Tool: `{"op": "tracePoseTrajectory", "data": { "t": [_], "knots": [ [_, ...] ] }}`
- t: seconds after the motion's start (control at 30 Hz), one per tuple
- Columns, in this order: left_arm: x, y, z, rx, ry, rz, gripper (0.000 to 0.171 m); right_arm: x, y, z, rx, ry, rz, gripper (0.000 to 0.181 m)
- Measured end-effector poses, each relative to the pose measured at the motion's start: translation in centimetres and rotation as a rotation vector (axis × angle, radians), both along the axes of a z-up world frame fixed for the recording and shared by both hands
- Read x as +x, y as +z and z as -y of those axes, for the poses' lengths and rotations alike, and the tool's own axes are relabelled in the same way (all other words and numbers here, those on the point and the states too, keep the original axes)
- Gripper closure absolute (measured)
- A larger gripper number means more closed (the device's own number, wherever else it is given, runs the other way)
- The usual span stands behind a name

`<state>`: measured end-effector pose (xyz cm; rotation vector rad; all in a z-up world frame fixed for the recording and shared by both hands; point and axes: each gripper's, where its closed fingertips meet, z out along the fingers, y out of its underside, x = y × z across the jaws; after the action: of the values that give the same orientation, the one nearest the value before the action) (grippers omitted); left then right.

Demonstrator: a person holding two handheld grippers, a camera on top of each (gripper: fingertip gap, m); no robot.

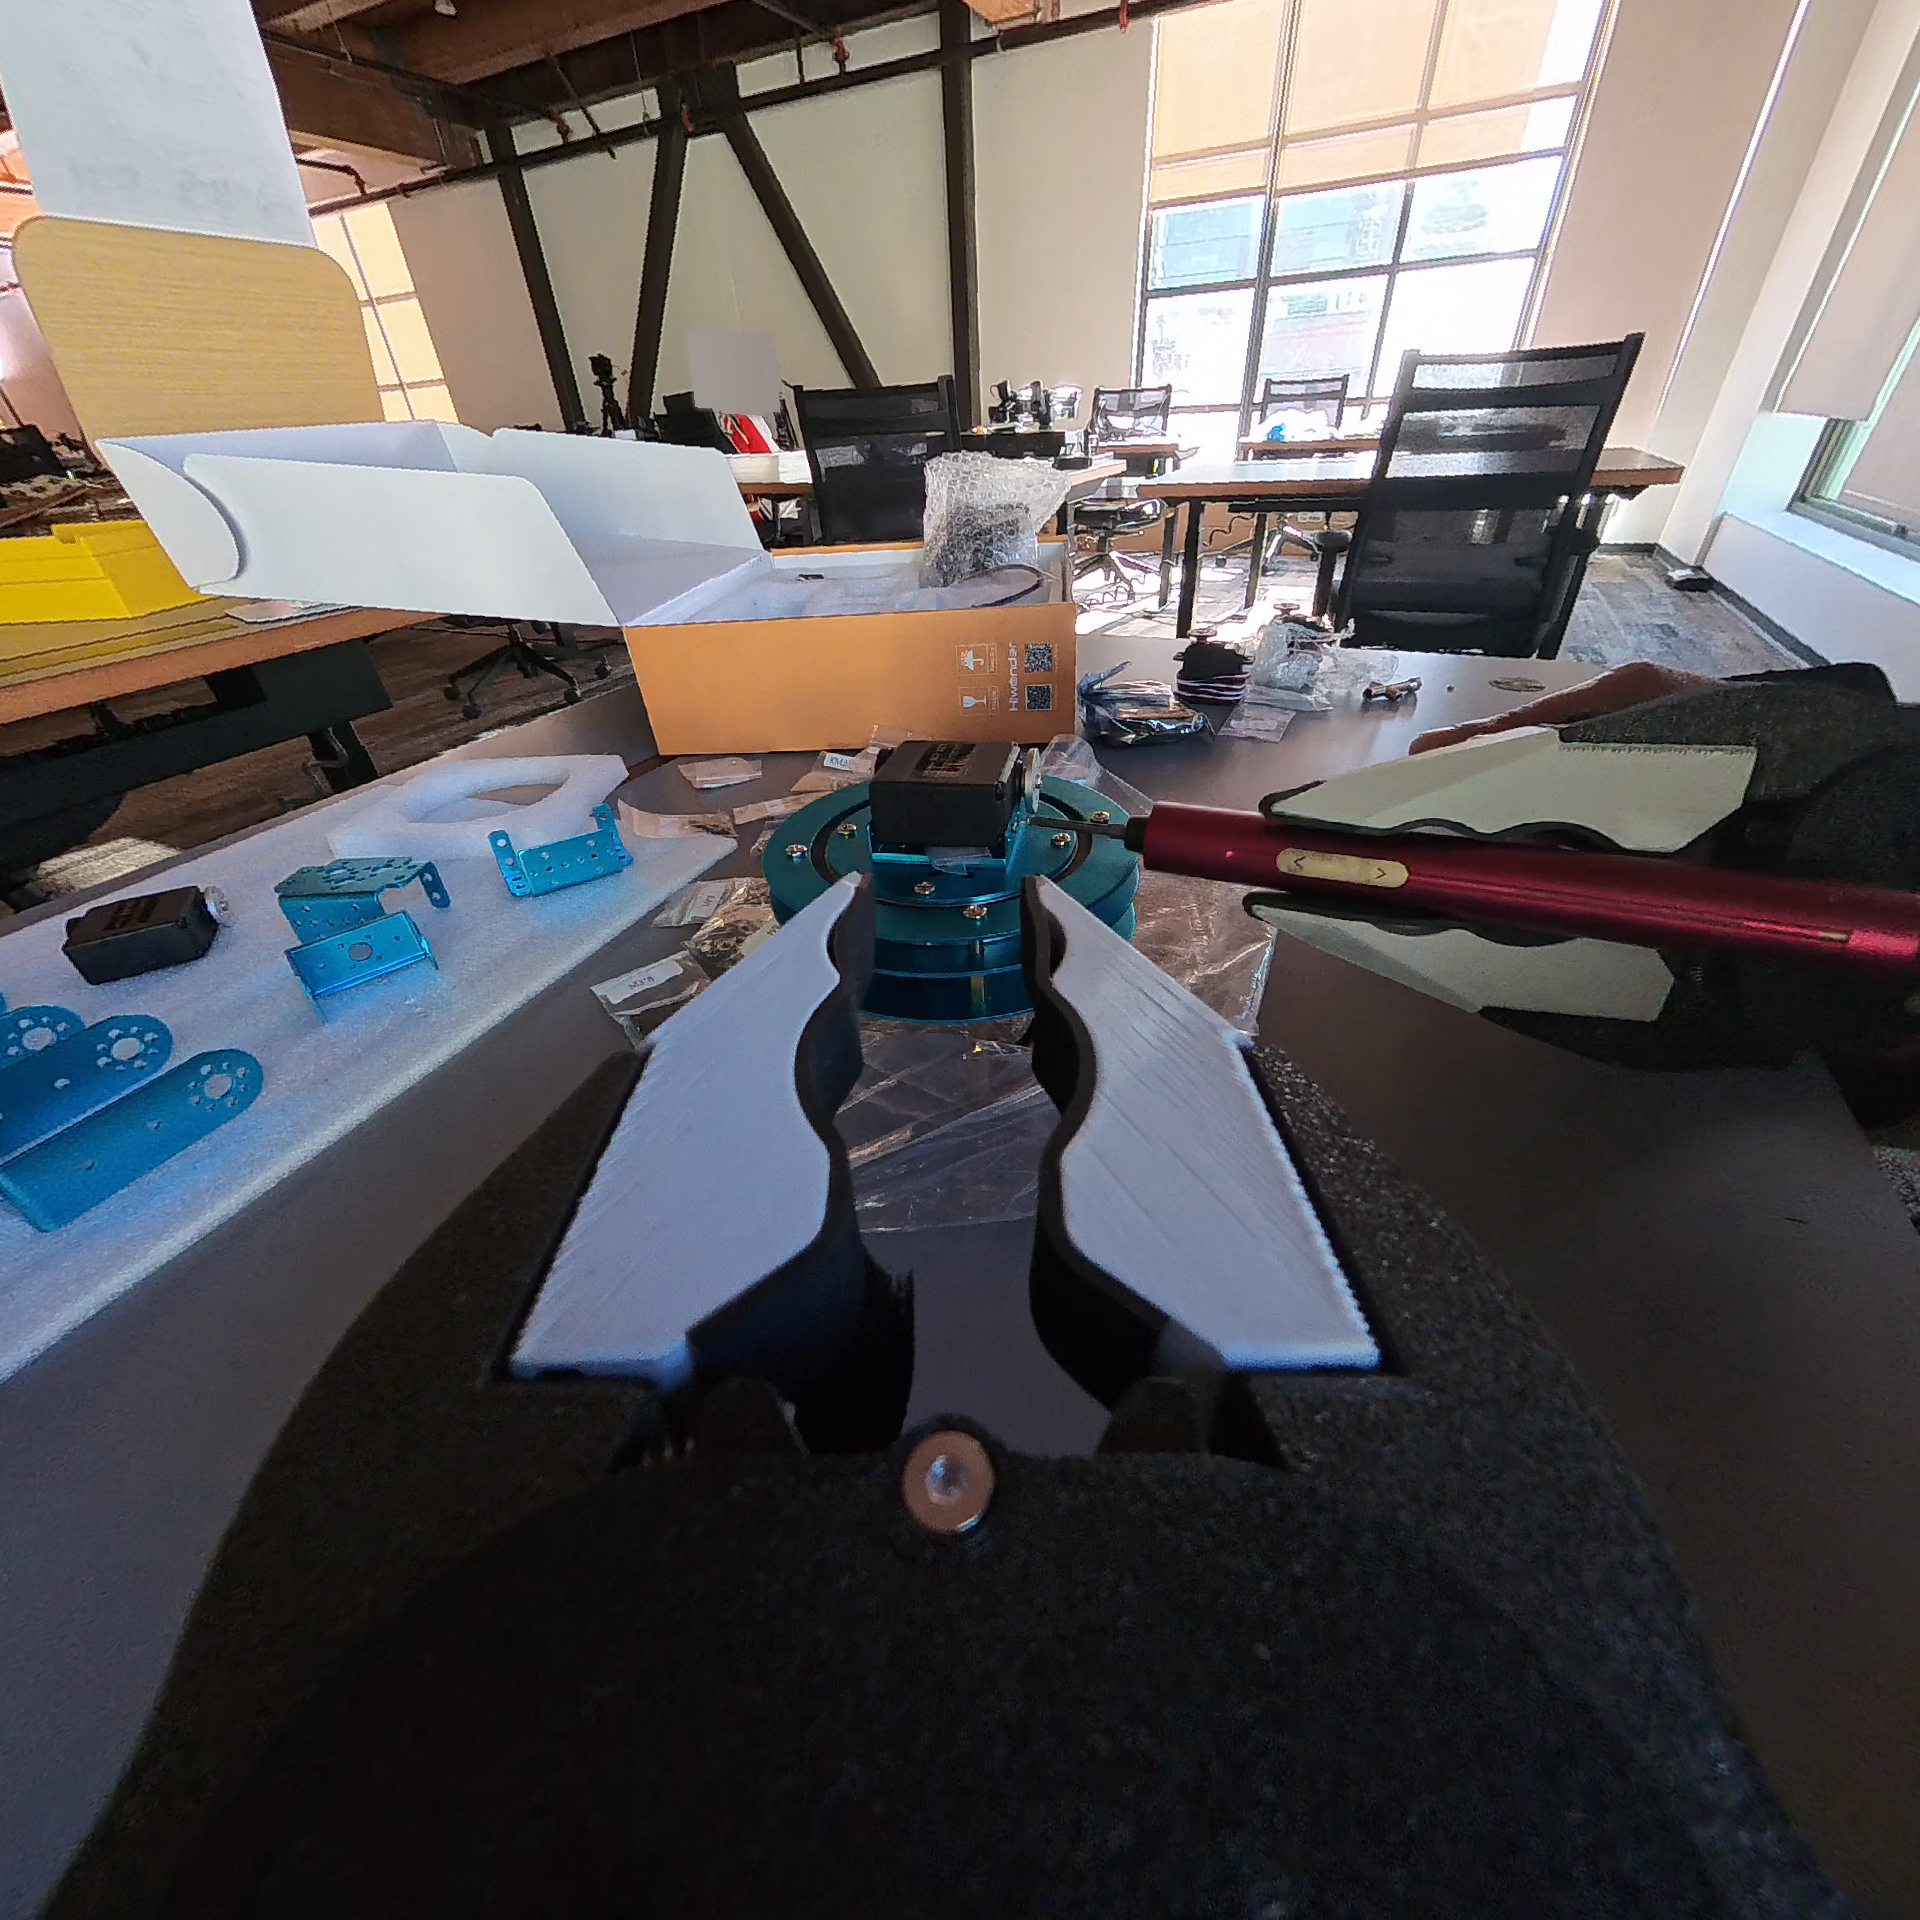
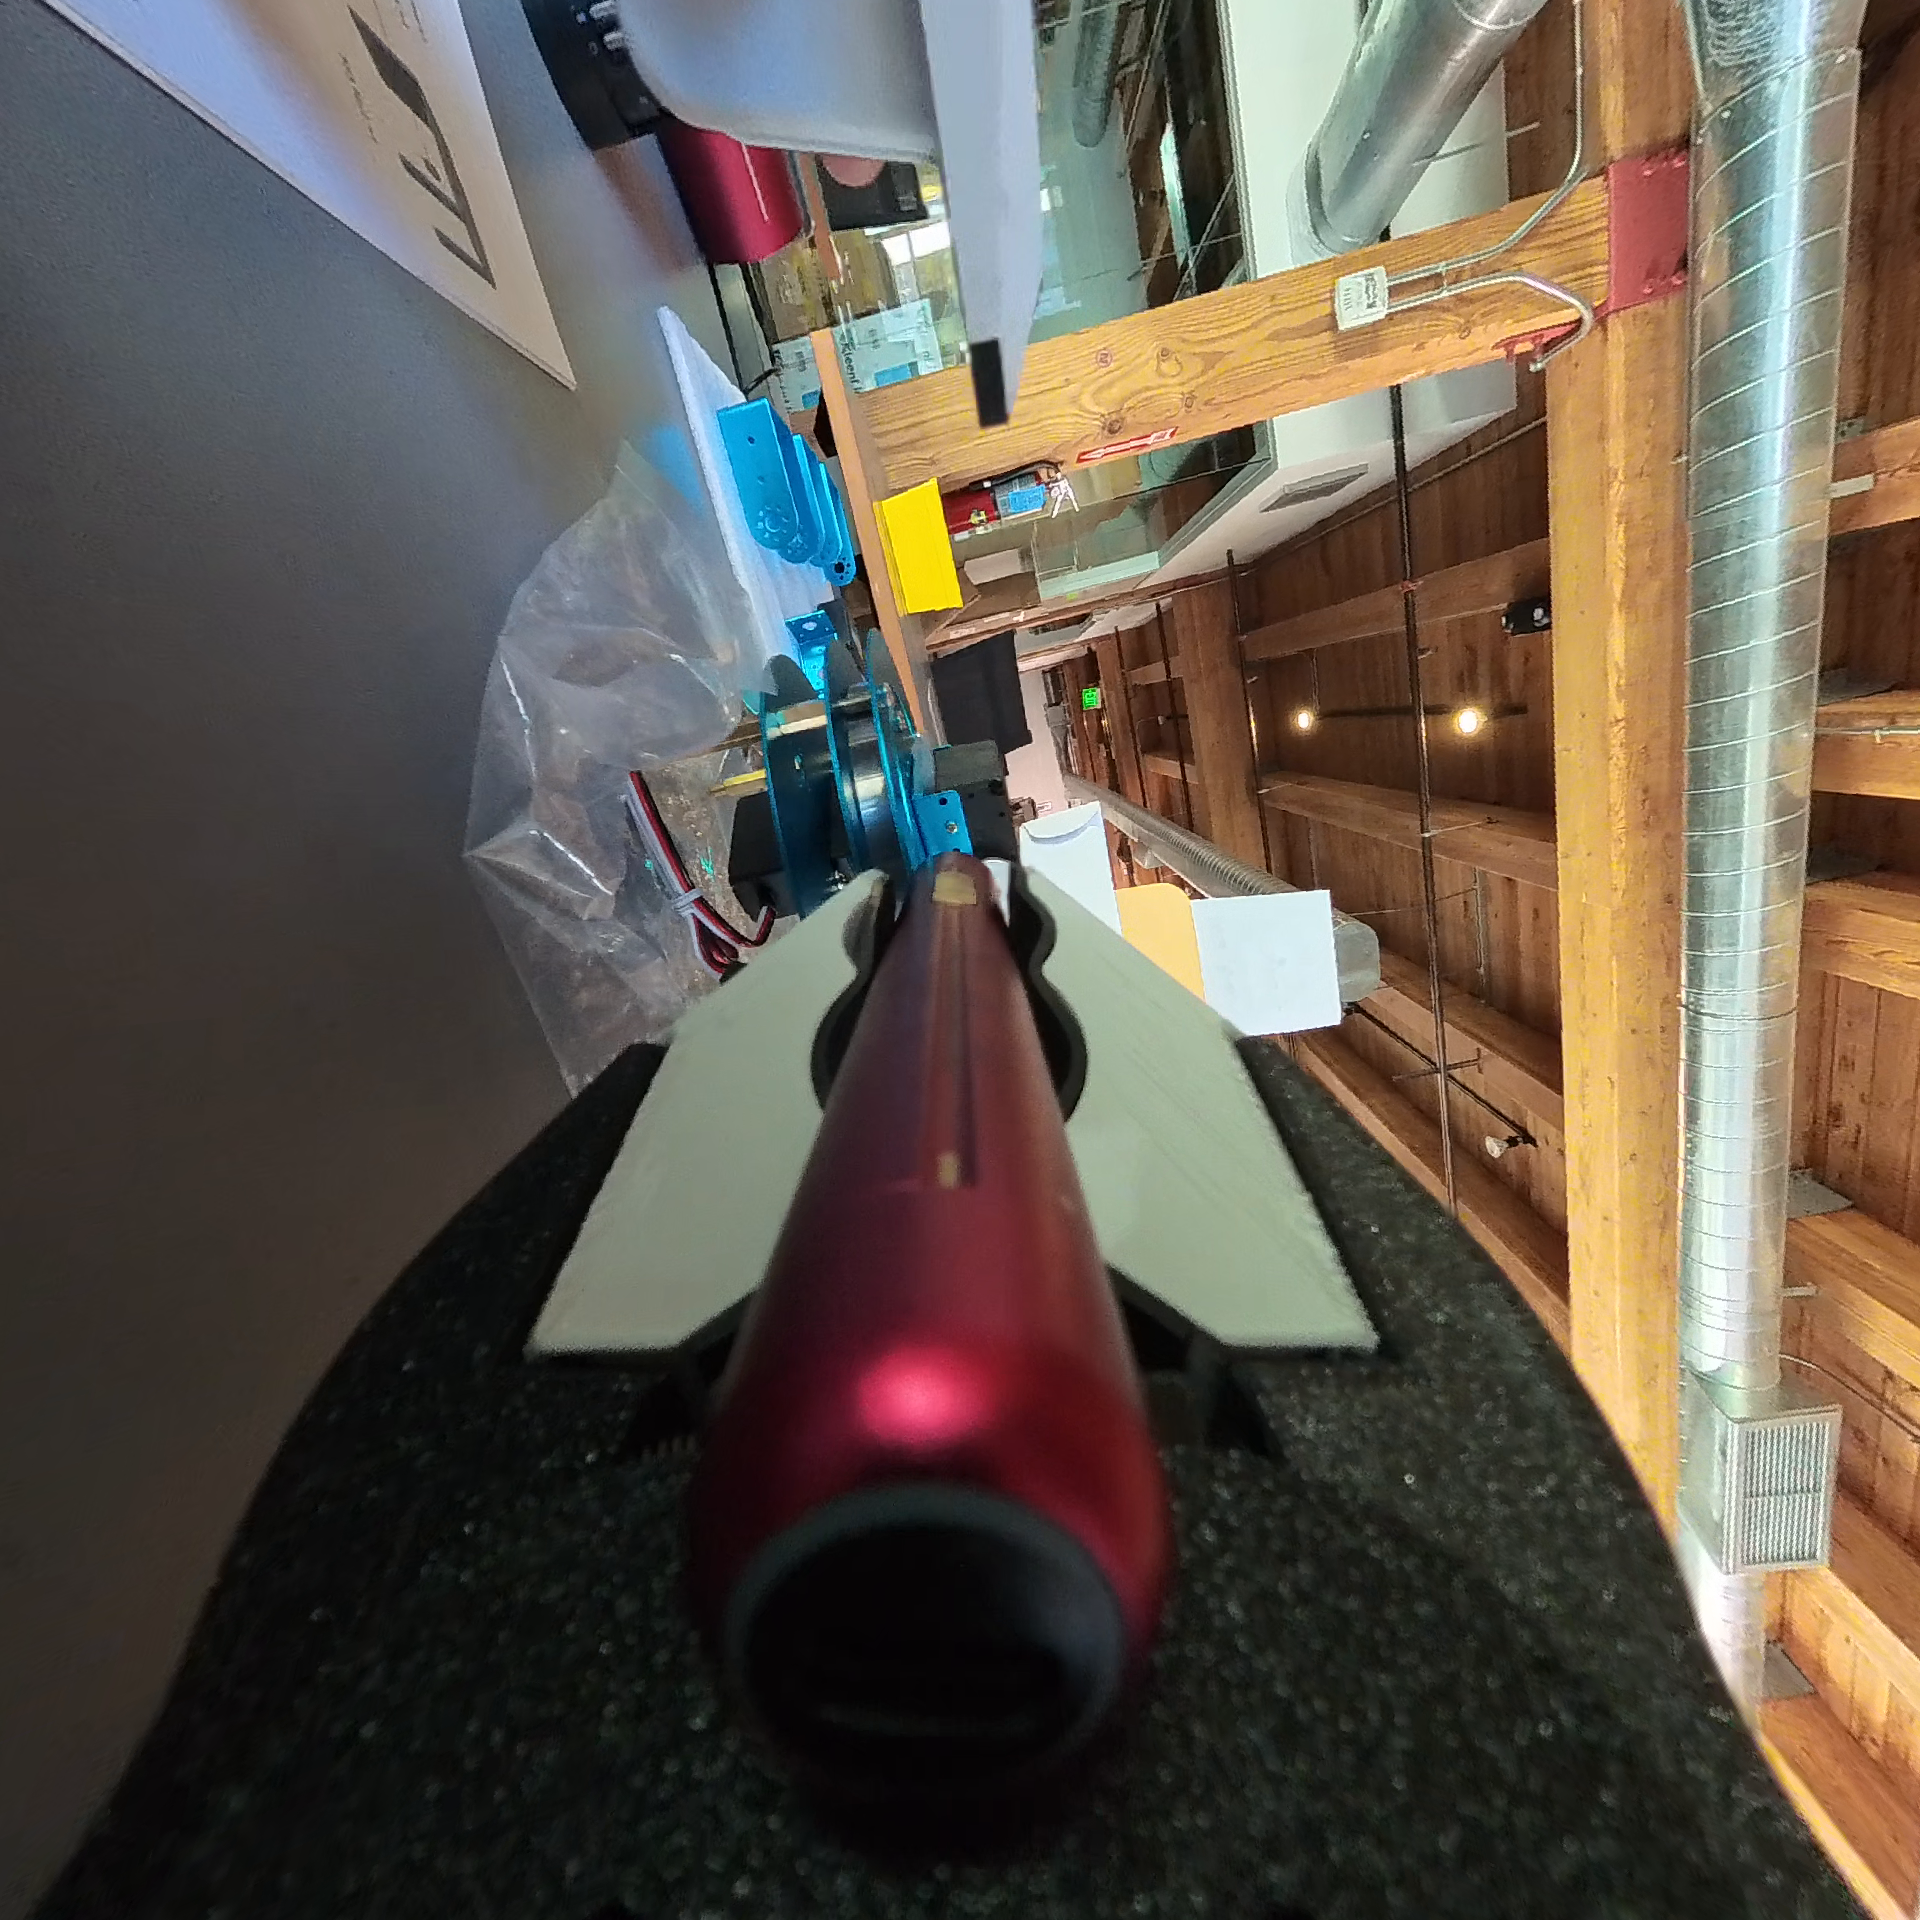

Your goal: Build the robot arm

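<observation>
My left gripper [image 1: 943, 883] is open and empty, its white fingers [image 1: 727, 1091] just in front of a round blue metal base [image 1: 800, 844] on the dark table [image 1: 1507, 1247]. A black servo [image 1: 940, 795] sits in a blue bracket on top of the base. My right gripper [image 1: 1257, 857] comes in from the right, turned on its side, shut on a red electric screwdriver [image 1: 1507, 896]. The bit touches the bracket at the servo's right side. In the right wrist view the screwdriver [image 2: 935, 1247] runs between the fingers of the right gripper [image 2: 951, 883] toward the base [image 2: 831, 769].
A clear plastic bag [image 1: 935, 1101] lies under the base. A white foam sheet [image 1: 260, 997] at left carries blue brackets [image 1: 358, 904] and a second black servo [image 1: 140, 930]. An open orange box [image 1: 831, 675] stands behind, with small parts bags [image 1: 717, 914] and office chairs [image 1: 1475, 499]. The grippers' ends are close to 10 cm from one another.
</observation>
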<state>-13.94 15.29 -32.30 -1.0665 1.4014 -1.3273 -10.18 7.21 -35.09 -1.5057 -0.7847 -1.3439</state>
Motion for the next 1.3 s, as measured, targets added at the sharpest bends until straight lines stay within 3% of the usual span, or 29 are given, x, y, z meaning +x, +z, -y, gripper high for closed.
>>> {"op": "tracePoseTrajectory", "data": {
  "t": [0.73,1.13,1.3],
  "knots": [
    [0.0,-0.1,0.2,0.017,-0.004,-0.001,0.145,-0.1,0.2,0.1,0.012,0.004,0.019,0.162],
    [0.0,-0.3,0.4,0.029,-0.01,-0.009,0.145,0.5,1.7,1.0,0.096,0.065,-0.17,0.161],
    [0.0,-0.3,0.4,0.03,-0.008,-0.009,0.145,0.2,1.4,0.8,0.08,0.07,-0.145,0.161]
  ]
}}
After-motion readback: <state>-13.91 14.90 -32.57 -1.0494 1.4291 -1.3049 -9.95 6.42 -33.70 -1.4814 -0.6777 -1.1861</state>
